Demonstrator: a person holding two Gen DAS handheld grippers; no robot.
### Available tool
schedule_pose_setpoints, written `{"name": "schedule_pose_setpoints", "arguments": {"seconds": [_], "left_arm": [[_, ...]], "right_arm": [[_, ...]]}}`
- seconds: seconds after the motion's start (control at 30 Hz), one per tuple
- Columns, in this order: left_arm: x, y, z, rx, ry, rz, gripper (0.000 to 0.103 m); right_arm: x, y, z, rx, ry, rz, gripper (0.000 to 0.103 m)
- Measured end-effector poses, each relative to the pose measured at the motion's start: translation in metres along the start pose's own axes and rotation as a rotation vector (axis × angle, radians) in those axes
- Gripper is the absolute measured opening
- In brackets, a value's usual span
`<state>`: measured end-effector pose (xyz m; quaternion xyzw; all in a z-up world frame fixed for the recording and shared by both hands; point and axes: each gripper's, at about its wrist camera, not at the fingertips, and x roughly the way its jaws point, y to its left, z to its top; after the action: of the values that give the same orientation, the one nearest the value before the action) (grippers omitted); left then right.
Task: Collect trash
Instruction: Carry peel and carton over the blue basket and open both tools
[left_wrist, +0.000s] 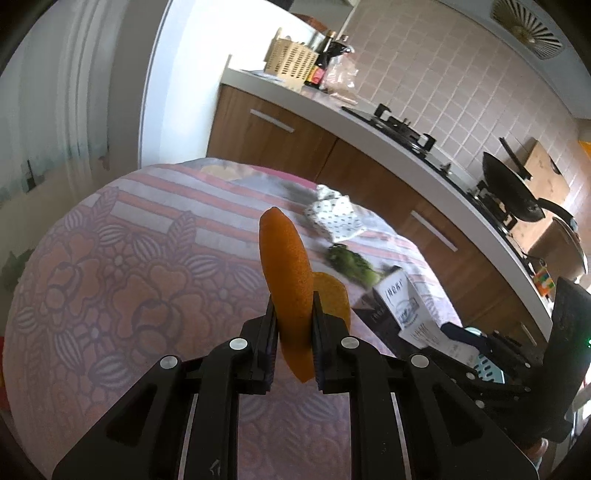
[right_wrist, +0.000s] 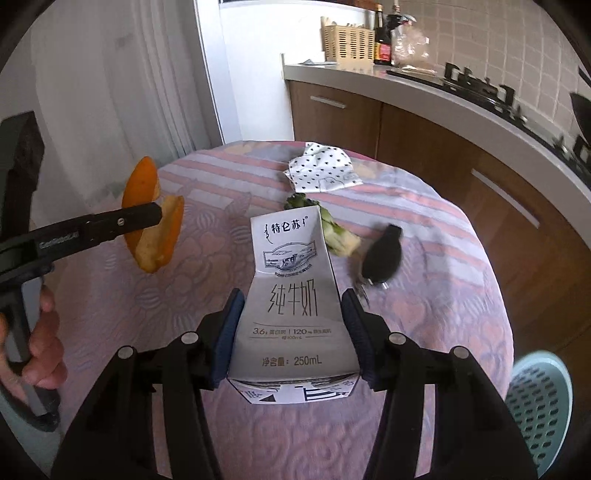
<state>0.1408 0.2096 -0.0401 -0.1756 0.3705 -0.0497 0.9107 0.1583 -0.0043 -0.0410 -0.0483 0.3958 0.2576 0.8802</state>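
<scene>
My left gripper (left_wrist: 293, 317) is shut on an orange peel (left_wrist: 284, 273) and holds it above the round table (left_wrist: 110, 258). It shows in the right wrist view as the peel (right_wrist: 155, 229) in a black finger (right_wrist: 110, 223) at the left. My right gripper (right_wrist: 291, 314) is shut on a white 250 mL milk carton (right_wrist: 291, 295) held over the table (right_wrist: 443, 314). The carton also shows in the left wrist view (left_wrist: 402, 306). A crumpled dotted paper (right_wrist: 323, 168), a green vegetable scrap (right_wrist: 332, 232) and a black key fob (right_wrist: 382, 254) lie on the cloth.
A kitchen counter (left_wrist: 369, 122) with a stove, wok (left_wrist: 513, 192), basket and bottles runs along the right. A light blue perforated basket (right_wrist: 539, 402) sits at the table's right edge. A person's hand (right_wrist: 40, 332) holds the left gripper's handle.
</scene>
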Motion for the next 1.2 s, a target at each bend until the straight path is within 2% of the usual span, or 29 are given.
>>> {"name": "schedule_pose_setpoints", "arguments": {"seconds": [0.3, 0.7, 0.9, 1.2], "left_arm": [[-0.013, -0.058, -0.016, 0.084, 0.002, -0.087, 0.014], [0.016, -0.181, -0.064, 0.237, 0.106, -0.274, 0.014], [0.052, -0.244, -0.091, 0.321, 0.195, -0.324, 0.014], [0.102, -0.311, -0.12, 0.445, 0.287, -0.308, 0.015]], "right_arm": [[-0.075, -0.04, -0.032, 0.101, -0.102, -0.042, 0.051], [-0.148, -0.121, -0.082, 0.264, -0.196, -0.148, 0.051], [-0.167, -0.17, -0.117, 0.354, -0.2, -0.213, 0.051], [-0.157, -0.229, -0.154, 0.482, -0.152, -0.238, 0.051]]}}
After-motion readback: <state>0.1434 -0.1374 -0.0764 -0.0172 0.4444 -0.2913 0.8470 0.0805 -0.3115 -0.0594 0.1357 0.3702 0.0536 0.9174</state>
